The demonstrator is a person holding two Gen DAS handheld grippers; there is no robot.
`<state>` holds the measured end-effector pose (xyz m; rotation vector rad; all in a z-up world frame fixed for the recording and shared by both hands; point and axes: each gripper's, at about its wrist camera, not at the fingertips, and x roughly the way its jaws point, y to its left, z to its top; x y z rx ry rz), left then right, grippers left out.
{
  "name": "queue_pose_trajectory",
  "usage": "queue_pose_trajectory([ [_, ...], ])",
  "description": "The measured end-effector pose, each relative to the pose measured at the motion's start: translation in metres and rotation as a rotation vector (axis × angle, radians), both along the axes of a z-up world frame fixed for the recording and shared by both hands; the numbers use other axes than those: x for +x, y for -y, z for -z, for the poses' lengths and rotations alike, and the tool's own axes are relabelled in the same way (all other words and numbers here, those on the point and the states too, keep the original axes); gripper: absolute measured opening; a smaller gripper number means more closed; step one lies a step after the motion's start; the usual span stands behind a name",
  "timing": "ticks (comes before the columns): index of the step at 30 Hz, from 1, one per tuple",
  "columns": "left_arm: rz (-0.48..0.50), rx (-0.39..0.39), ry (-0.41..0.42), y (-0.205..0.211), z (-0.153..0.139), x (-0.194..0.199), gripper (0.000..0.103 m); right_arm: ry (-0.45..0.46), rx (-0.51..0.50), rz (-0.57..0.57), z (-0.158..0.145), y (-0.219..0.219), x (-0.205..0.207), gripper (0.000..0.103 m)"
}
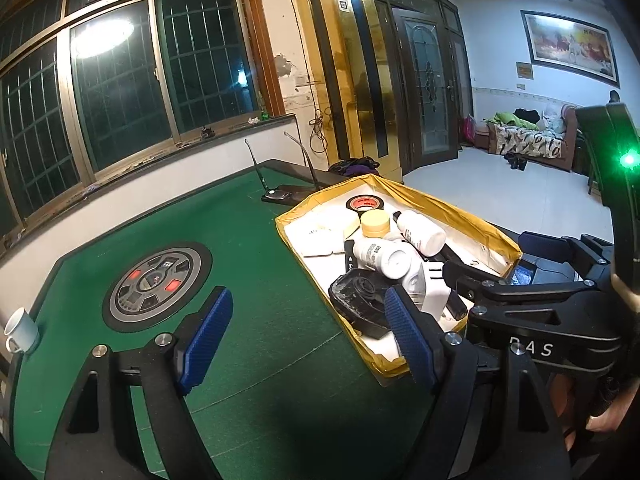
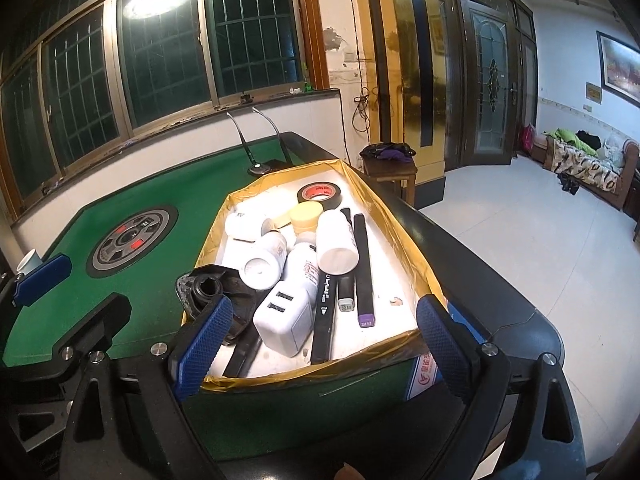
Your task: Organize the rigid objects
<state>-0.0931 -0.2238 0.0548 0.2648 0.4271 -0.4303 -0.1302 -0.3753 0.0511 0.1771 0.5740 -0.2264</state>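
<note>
I see the rigid objects piled in a shallow cardboard tray [image 2: 430,276] lined with yellow tape, which sits along the right edge of the green desk [image 1: 256,264]. I judge the walls keep the round bottles from rolling off. Inside lie white bottles [image 2: 337,242], a white USB charger [image 2: 284,320], a black tape roll [image 2: 319,194], a yellow-lidded jar [image 2: 306,216], dark markers [image 2: 364,264] laid lengthwise, and a black plastic part [image 2: 218,292] leaning over the tray's left wall.

My right tongs [image 2: 322,338] hang wide open over the tray's near end, empty, framing the charger and markers, touching nothing I can make out. My left tongs [image 1: 308,338] are also spread wide and empty, above bare felt at the tray's left wall.
</note>
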Motion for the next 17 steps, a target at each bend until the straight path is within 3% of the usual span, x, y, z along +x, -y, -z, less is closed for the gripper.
queue_pose_trajectory([
  [17,0.021,0.033,0.028,0.0065,0.0008,-0.0106,0.079,0.004,0.028,0.009,0.0002,0.0079,-0.0017,0.091],
])
